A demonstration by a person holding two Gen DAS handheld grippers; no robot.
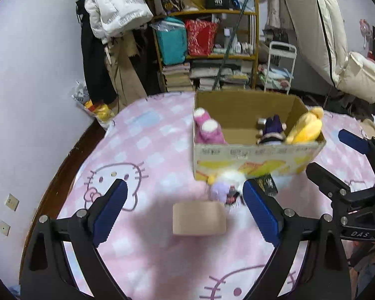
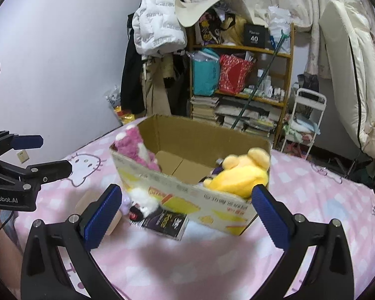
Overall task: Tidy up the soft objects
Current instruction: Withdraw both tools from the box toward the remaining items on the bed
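Left wrist view: left claw (image 1: 183, 206) wide open, nothing between its pads, over the pink bedspread (image 1: 142, 150). A small white-and-purple plush (image 1: 226, 186), blurred, lies on the bed just in front of the cardboard box (image 1: 257, 158), still outside it. A tan flat pad (image 1: 198, 218) lies nearer. Box holds a pink plush (image 1: 208, 130) at left, a dark purple plush (image 1: 272, 131) mid-right, a yellow plush (image 1: 306, 127) at the right wall.

Right wrist view: right claw (image 2: 186, 211) open and empty, aimed at the box (image 2: 212, 201). The yellow plush (image 2: 240, 172) leans over the near rim; pink plush (image 2: 135, 145) sits in the far-left corner. A dark printed packet (image 2: 163, 222) lies against the box front beside the small plush (image 2: 143, 200).

Step, likely: between picks. Next move probably calls for closing on the small plush and lifting it into the box.
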